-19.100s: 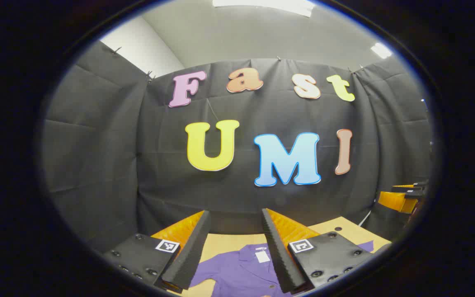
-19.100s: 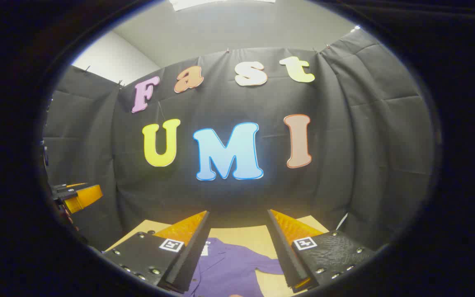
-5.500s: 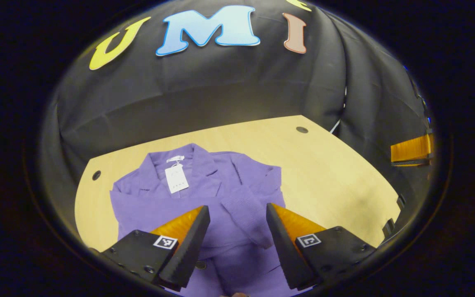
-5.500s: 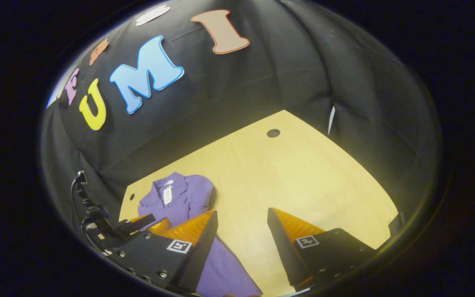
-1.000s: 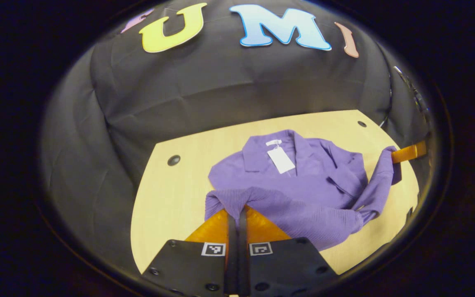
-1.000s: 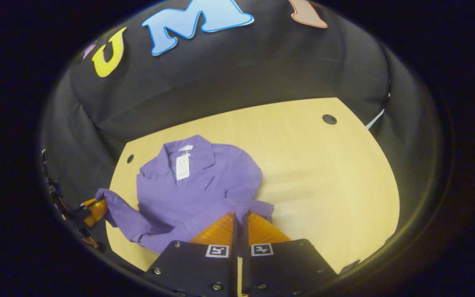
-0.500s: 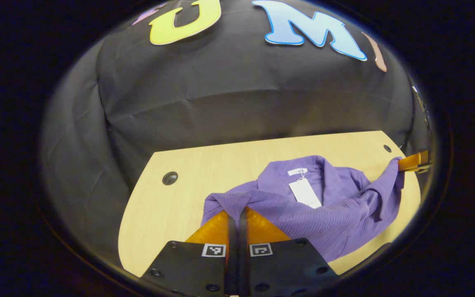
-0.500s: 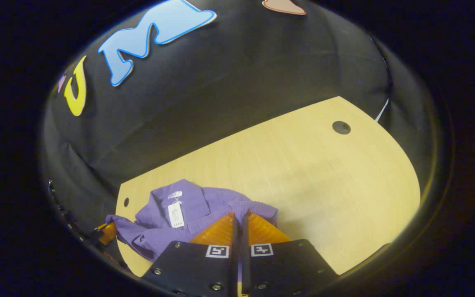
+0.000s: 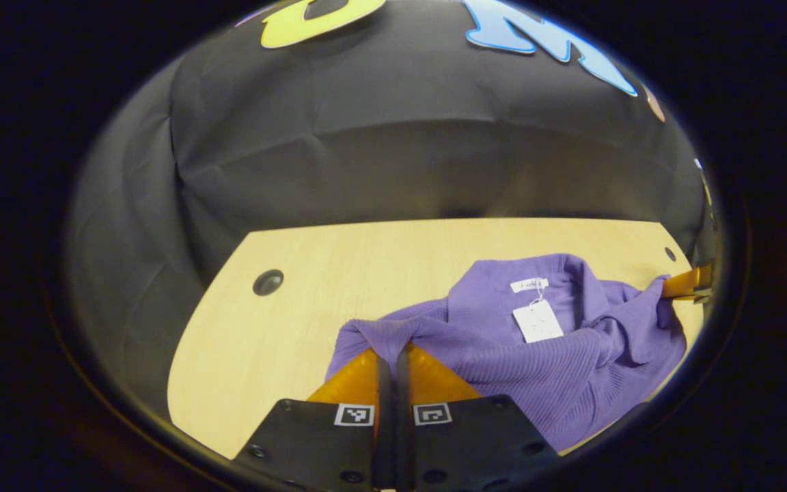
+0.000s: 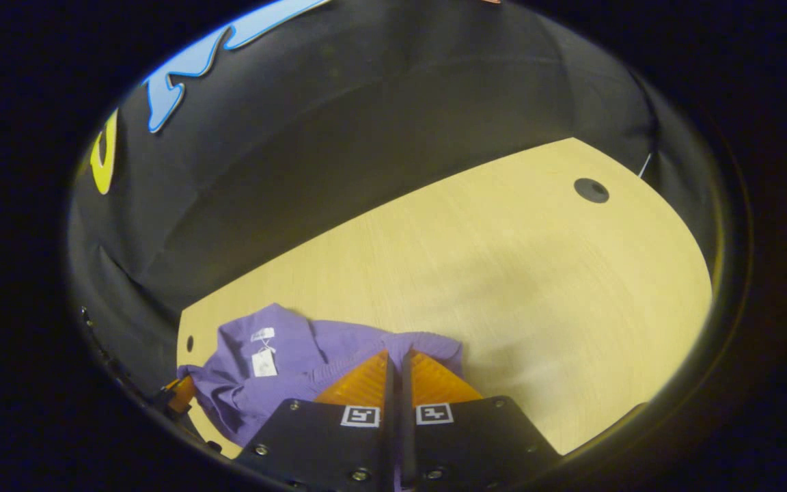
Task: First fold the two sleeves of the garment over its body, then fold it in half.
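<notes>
While the left claw (image 9: 388, 352) sits at the bottom centre of the left gripper view, its two fingers are pressed together on a lifted fold of the purple garment (image 9: 550, 355). That garment spreads from the lower centre toward the right of the frame, bunched on the pale wooden table (image 9: 284, 328). A white tag (image 9: 537, 321) hangs below the collar, right of centre. At the far right edge, the right claw (image 9: 687, 283) meets another part of the cloth. A dark round hole (image 9: 268, 281) marks the table at left of centre.

Turning to the right gripper view, the right claw (image 10: 395, 355) at the bottom centre is likewise pressed together, pinching the garment's (image 10: 277, 372) edge. The cloth lies crumpled at the lower left, on the table (image 10: 503, 273), with the tag (image 10: 264, 363) facing up. The left claw (image 10: 180, 394) shows at the lower left edge, against the cloth. A hole (image 10: 591, 190) sits at the upper right.
</notes>
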The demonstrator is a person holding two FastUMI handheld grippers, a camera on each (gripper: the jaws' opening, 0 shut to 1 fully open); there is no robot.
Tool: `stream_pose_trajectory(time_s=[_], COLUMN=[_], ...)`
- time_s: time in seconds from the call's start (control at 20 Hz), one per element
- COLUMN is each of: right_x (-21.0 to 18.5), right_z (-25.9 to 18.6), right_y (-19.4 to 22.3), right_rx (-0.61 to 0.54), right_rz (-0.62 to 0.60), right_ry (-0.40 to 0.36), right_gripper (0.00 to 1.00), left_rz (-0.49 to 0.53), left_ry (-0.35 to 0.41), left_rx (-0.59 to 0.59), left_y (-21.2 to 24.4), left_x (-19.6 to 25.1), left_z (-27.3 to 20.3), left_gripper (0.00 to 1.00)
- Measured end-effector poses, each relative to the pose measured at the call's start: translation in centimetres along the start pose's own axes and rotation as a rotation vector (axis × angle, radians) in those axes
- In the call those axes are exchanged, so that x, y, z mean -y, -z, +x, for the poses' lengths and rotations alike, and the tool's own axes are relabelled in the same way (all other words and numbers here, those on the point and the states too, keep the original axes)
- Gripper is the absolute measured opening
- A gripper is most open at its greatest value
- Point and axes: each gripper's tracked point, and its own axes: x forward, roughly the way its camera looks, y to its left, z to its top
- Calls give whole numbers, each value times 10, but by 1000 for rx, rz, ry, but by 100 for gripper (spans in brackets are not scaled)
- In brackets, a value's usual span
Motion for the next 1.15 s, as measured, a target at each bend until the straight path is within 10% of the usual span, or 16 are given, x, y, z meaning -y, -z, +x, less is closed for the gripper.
stream_pose_trajectory(time_s=[0.15, 0.2, 0.35, 1.15], right_x=[-1, -3, -4, -102], right_z=[-4, -8, -24, -273], right_y=[5, 5, -2, -53], right_rx=[-13, -5, 40, 536], right_rz=[-11, -14, -48, -303], right_ry=[-4, -7, 13, -85], right_gripper=[15, 34, 65, 60], left_rz=[-68, -73, -62, 205], left_ry=[31, 40, 43, 124], left_rx=[6, -4, 25, 655], left_y=[3, 5, -3, -160], left_x=[8, 9, 9, 84], left_z=[-4, -9, -25, -325], left_gripper=[14, 17, 74, 75])
